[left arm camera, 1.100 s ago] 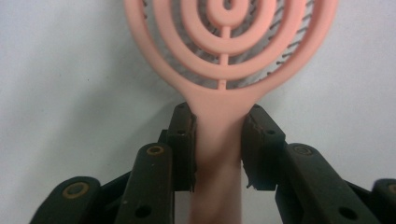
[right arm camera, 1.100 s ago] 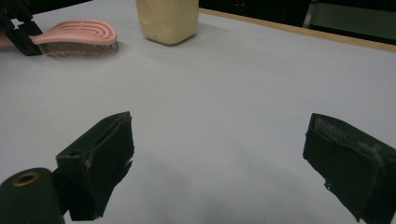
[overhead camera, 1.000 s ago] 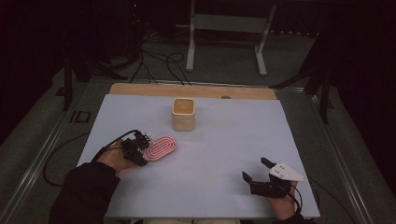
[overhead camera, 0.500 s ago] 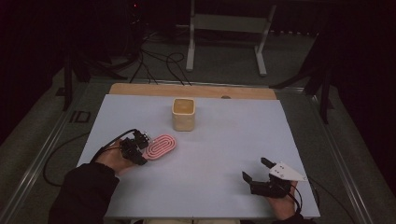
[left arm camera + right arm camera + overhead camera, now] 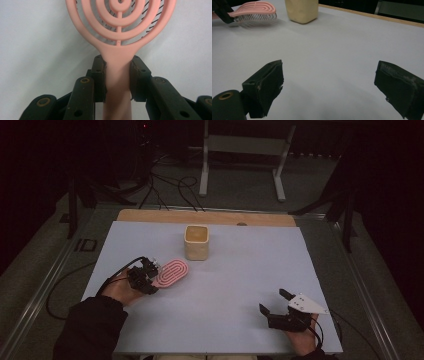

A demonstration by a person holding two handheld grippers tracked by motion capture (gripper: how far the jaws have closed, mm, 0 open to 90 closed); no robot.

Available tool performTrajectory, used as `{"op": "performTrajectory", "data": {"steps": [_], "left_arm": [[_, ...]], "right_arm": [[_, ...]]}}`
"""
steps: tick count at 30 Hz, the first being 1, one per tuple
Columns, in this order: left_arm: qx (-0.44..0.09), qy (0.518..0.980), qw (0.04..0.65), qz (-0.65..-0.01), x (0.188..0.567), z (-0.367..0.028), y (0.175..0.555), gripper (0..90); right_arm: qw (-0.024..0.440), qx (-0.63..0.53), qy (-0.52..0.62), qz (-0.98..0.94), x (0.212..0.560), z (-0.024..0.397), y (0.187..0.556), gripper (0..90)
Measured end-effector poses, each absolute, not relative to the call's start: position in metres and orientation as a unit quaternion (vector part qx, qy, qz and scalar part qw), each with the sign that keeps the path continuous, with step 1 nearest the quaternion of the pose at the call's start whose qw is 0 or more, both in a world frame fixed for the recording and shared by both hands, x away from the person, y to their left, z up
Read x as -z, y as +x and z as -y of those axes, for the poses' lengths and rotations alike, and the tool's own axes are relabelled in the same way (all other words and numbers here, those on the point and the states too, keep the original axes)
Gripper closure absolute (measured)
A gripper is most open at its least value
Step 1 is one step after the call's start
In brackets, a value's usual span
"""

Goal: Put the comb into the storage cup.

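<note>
Much of the surround beyond the table is lost in darkness in the high view; a metal stand and some cables on the floor can just be made out. The person's forearms are cut off at the bottom edge, a dark sleeve being seen at the left. In the left gripper view the pink brush is cut off at the top, so that the far part of its head is not seen, and its handle runs out of the bottom edge between the jaws. Black bristles are glimpsed through the slots of the head.

The left gripper is seen closed on the brush's handle just below the head, both pads pressed against its sides. In the high view the brush is found at the left of the table, its ringed back turned up, just in front of and to the left of the beige container; the two are near but apart. From the right gripper view the brush is seen with bristles pointing down; whether they touch the table cannot be told.

The container stands upright toward the far middle of the table. Its opening is seen from above, but what is inside cannot be made out.

The right gripper is held near the table's near right corner, its jaws spread wide with nothing between them
</note>
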State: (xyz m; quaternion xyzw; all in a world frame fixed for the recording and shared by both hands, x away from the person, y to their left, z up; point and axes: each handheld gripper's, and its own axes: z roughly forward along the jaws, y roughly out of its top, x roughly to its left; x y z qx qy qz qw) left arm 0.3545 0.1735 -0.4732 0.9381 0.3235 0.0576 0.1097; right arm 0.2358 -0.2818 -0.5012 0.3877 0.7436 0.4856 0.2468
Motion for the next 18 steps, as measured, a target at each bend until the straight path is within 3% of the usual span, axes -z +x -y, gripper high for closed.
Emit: {"op": "performTrajectory", "data": {"steps": [18], "left_arm": [[-0.122, 0.915, 0.177, -0.342, 0.459, -0.175, 0.343, 69.9]], "right_arm": [[0.246, -0.485, 0.389, -0.744, 0.501, 0.282, 0.236, 8.5]]}}
